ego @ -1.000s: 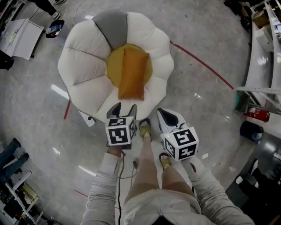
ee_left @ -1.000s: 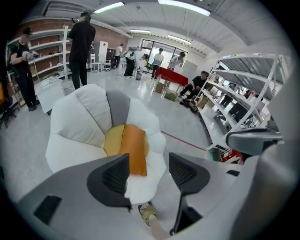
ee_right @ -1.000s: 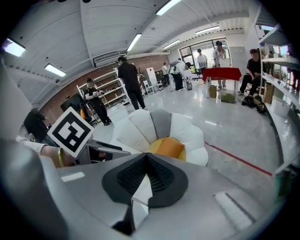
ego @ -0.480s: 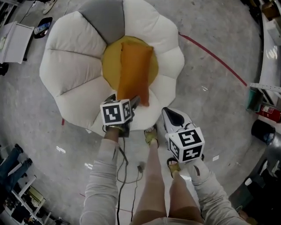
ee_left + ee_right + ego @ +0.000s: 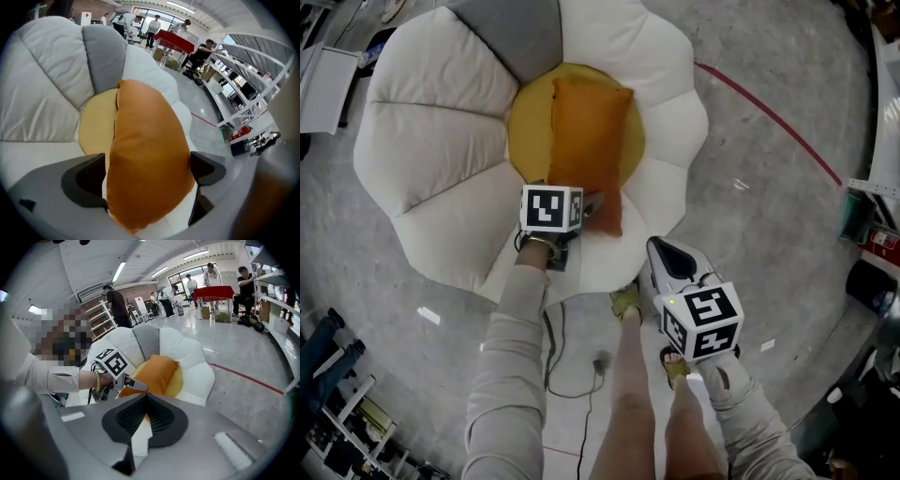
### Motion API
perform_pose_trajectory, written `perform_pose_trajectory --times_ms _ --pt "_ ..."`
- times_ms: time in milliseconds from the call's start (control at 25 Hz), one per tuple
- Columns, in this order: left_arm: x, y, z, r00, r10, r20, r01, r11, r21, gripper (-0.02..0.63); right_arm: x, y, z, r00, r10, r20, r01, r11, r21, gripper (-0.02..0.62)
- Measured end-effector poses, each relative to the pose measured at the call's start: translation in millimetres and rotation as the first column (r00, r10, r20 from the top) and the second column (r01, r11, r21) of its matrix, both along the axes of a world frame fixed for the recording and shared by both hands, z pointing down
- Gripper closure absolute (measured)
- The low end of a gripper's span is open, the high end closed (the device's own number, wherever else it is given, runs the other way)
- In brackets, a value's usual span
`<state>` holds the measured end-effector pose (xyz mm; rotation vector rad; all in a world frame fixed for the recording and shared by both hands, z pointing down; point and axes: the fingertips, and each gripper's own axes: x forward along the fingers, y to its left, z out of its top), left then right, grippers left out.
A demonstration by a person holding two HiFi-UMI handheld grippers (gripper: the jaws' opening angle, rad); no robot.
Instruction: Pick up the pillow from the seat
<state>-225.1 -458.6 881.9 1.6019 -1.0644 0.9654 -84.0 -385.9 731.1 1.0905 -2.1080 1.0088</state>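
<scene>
- Pillow (image 5: 589, 131): orange and oblong. It lies flat on the yellow centre (image 5: 523, 131) of the flower-shaped seat (image 5: 431, 141), with its near end carried over a white petal.
- Handling, as judged: the pillow is taken to be light, soft and compressible, with cloth that is unlikely to slip. Sagging is expected if it is lifted by one end, so a deep bite across the near end is advised.
- Left gripper (image 5: 146, 174): the jaws are opening wide with the pillow's near end between them. No pressing by the pads is seen.
- Right gripper (image 5: 143, 401): the jaws are closed on nothing, and it is held over the floor beside the seat.
- Surroundings: a grey petal (image 5: 511, 28), a floor cable (image 5: 558, 356) and a red floor line (image 5: 769, 117) are shown. Nothing lies on the pillow, but the plush seat beneath it could be pinched along with it.
</scene>
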Motion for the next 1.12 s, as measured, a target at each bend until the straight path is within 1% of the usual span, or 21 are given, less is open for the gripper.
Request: perform_pose_trajectory --times_ms 40,120,200,280,560,680,960,1040,1120 --pt "1.1 -0.5 6.9 1.0 0.015 0.001 -0.015 1.0 -0.01 0.052 -0.5 0.8 3.8 1.0 0.004 0.003 -0.004 1.0 -0.004 0.595" --pt "6.4 0.0 18.9 0.999 0.017 -0.03 -0.018 0.999 -0.049 0.017 -1.6 2.5 10.4 1.0 0.012 0.009 -0.012 1.0 -0.012 0.595" --pt "14.0 2.3 27.6 0.997 0.0 -0.073 -0.007 0.996 -0.092 0.017 -3.3 4.5 14.9 1.0 0.015 0.014 -0.015 1.0 -0.017 0.595" --pt "21.7 4.9 32.8 0.995 -0.012 -0.103 0.0 0.993 -0.117 0.017 -4.5 6.7 17.1 1.0 0.017 0.016 -0.016 1.0 -0.021 0.595" --pt "28.0 6.0 36.2 0.988 -0.016 -0.153 -0.001 0.994 -0.11 0.018 -1.2 3.0 13.7 0.999 0.034 0.015 -0.033 0.999 -0.016 0.595" --pt "28.5 6.5 32.7 0.989 -0.013 -0.147 -0.002 0.994 -0.107 0.021 -0.4 -0.4 7.8 0.999 0.035 0.015 -0.035 0.999 -0.008 0.595" --pt "31.5 5.1 17.1 0.997 0.012 -0.077 -0.016 0.998 -0.058 0.13 0.5 -3.0 -6.9 0.999 0.033 0.016 -0.033 0.999 0.006 0.595" --pt "32.0 6.0 10.5 0.997 -0.004 -0.079 0.001 0.999 -0.048 0.152 2.4 -2.5 -11.6 0.999 0.036 0.018 -0.037 0.999 0.009 0.595" --pt "32.7 6.2 2.8 0.993 -0.047 -0.107 0.043 0.998 -0.046 0.16 3.4 -1.7 -16.4 0.999 0.036 0.017 -0.036 0.999 0.013 0.595"
